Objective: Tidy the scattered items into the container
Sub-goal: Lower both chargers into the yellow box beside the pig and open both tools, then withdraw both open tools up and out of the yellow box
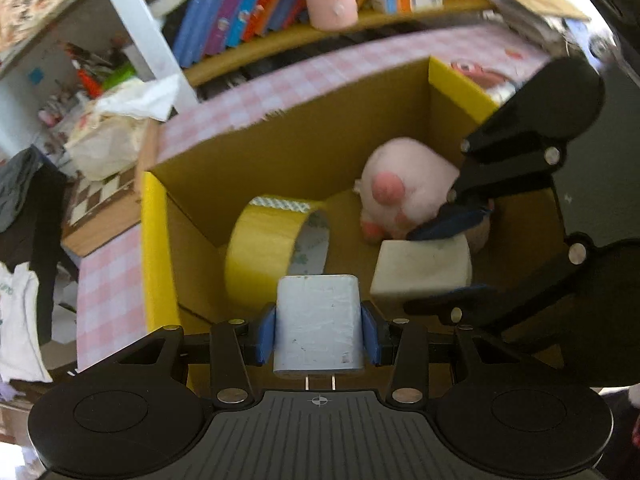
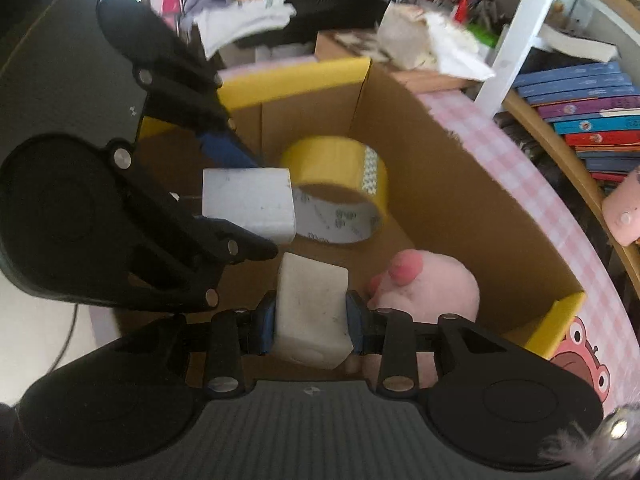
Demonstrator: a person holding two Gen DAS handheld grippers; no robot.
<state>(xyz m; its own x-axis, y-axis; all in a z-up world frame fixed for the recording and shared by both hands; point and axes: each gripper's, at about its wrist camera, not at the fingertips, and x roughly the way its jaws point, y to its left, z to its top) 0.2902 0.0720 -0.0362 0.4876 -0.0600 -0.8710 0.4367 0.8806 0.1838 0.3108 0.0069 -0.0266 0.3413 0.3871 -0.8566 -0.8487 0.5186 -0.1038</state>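
Cardboard box [image 1: 304, 148] — holding tape roll [image 1: 276, 248] and pink plush [image 1: 404, 192]; above it, left gripper [image 1: 319, 330] is clamping a white charger [image 1: 318, 320], right gripper [image 2: 311, 320] is clamping an eraser block [image 2: 312, 312].

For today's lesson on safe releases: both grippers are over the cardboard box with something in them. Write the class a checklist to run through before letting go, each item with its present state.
1. Left gripper shut on the white charger: ok.
2. Right gripper shut on the off-white block: ok.
3. Both loads above the cardboard box opening: ok.
4. Bare floor beneath, clear of the tape roll and pink plush toy: cannot tell.
5. The two grippers apart from each other: ok, though close.
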